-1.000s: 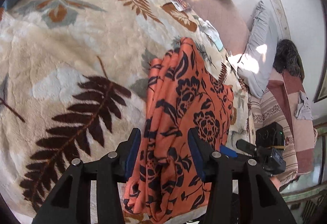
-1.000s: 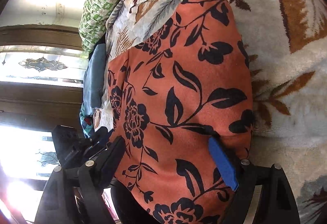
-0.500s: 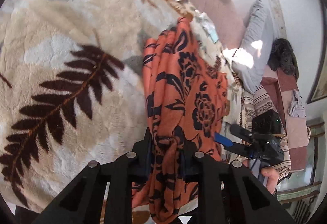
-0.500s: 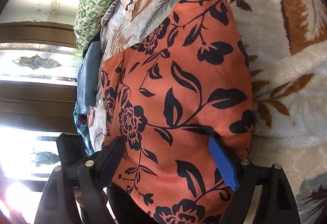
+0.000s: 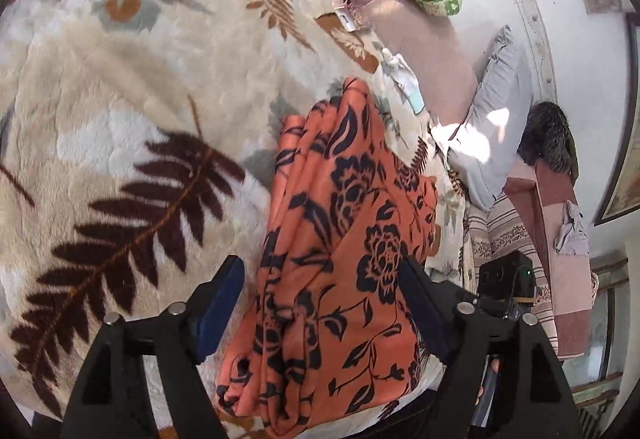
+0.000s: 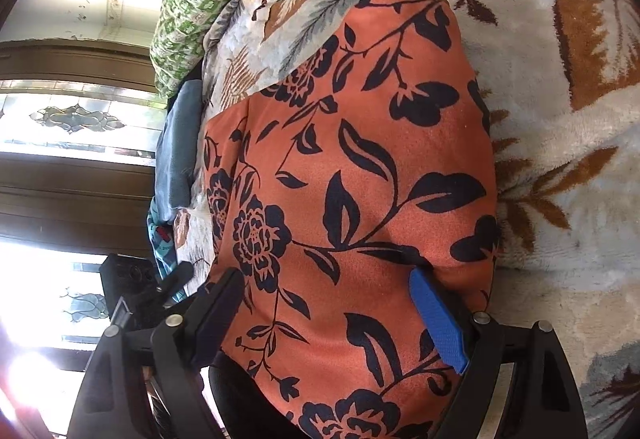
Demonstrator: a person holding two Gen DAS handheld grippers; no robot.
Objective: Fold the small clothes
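Left wrist view alone shows grey pillow [image 5: 494, 127] at right; right wrist view alone shows stained-glass window [image 6: 76, 119] at left. Folded orange cloth with black flower print [image 5: 340, 259] [image 6: 360, 179] lies centre frame on cream leaf-patterned fleece blanket [image 5: 120, 99] [image 6: 560, 159]. Left gripper [image 5: 320, 303] spread wide, straddling cloth, gripping nothing. Right gripper [image 6: 328, 315] likewise spread over cloth.

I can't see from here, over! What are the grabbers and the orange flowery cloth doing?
Left gripper open, straddling cloth. Right gripper open too. Orange flowery cloth folded on leaf blanket. Nothing blocking.
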